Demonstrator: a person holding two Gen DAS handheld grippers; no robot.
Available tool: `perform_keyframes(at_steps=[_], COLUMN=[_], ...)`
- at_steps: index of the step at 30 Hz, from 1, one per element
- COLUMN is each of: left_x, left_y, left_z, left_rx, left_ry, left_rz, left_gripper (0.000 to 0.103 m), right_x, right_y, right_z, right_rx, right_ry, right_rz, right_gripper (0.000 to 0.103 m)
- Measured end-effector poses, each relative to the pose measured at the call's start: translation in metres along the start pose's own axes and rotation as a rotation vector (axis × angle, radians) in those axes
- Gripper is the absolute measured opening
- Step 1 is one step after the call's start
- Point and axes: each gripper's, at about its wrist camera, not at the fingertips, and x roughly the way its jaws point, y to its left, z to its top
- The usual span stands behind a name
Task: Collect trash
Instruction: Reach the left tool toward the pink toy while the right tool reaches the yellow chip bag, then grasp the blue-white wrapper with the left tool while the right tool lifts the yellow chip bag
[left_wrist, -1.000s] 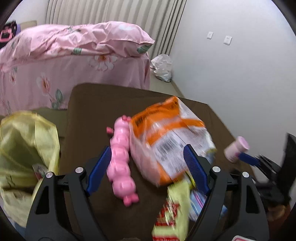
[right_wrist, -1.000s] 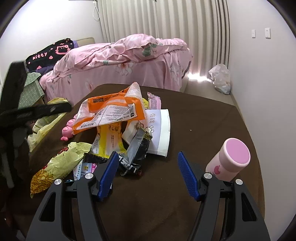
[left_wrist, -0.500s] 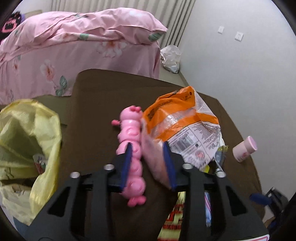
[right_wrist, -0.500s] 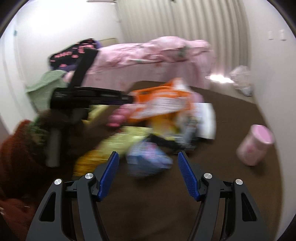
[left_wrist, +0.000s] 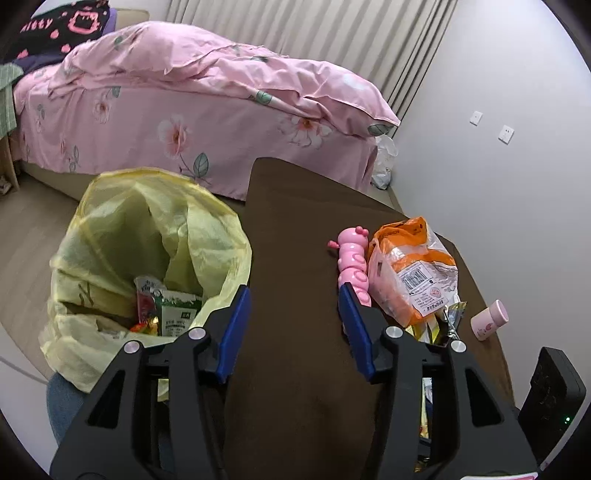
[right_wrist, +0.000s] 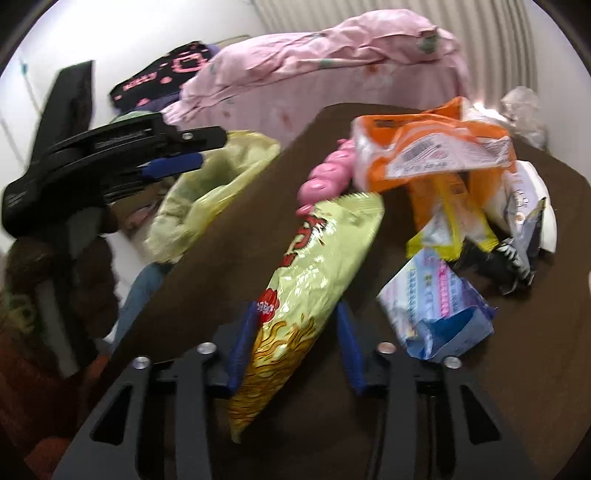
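Note:
My left gripper (left_wrist: 293, 295) hangs over the bare brown table (left_wrist: 295, 221) with its jaws opening and nothing between them. Left of it gapes the yellow trash bag (left_wrist: 147, 229), with wrappers inside. A pink caterpillar toy (left_wrist: 352, 258) and an orange-and-white bag (left_wrist: 410, 266) lie to its right. My right gripper (right_wrist: 297, 310) straddles a yellow-green snack bag (right_wrist: 317, 258) lying on the table. Its jaws are closing on that bag: the left pad touches it and a sliver of gap shows at the right pad. The left gripper (right_wrist: 210, 147) also shows above the trash bag (right_wrist: 207, 192).
More wrappers are heaped on the table: a blue-white pack (right_wrist: 436, 302), a yellow wrapper (right_wrist: 450, 221) and the orange bag (right_wrist: 424, 147). A small pink bottle (left_wrist: 489, 319) stands near the table's right edge. A pink bed (left_wrist: 184, 110) fills the background. A person's sleeve (right_wrist: 22, 288) is at left.
My left gripper left the orange bag and swung left toward the trash bag, narrowing, then widening. My right gripper swung left onto the snack bag and its jaws narrowed around it.

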Motion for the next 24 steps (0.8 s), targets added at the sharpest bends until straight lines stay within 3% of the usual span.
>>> perform_keyframes(at_steps=[5,10,13,18,20,24], left_x=[0.007,0.016,0.019,0.017,0.02,0.041], left_y=[-0.009,-0.038,-0.068,-0.128,-0.147,-0.169], left_z=[-0.006,-0.02,-0.03,-0.053,-0.063,-0.082], left_rx=[0.018,0.088,0.166,0.342,0.404,0.492], left_ry=[0.026,0.065,0.096,0.153,0.169,0.223], left_rz=[-0.025,-0.074,-0.147,-0.315,-0.304,-0.19], left_gripper=[0.048,0.051,0.053,0.057,0.058,0.058], right_x=[-0.046,-0.11,-0.138,-0.144,-0.14,-0.128], right_y=[0.0,-0.041,-0.083,-0.126,-0.134,-0.136], right_z=[-0.009,-0.021,-0.038,-0.061,-0.068,-0.076], right_rx=[-0.047,0.06,0.181,0.338,0.36,0.344], right_ry=[-0.071,-0.218,-0.261,-0.271,-0.268,-0.241], right_rz=[-0.016,-0.163,-0.253,-0.245,-0.248,-0.247], right_gripper=[0.026,0.026,0.026,0.026,0.026,0.026])
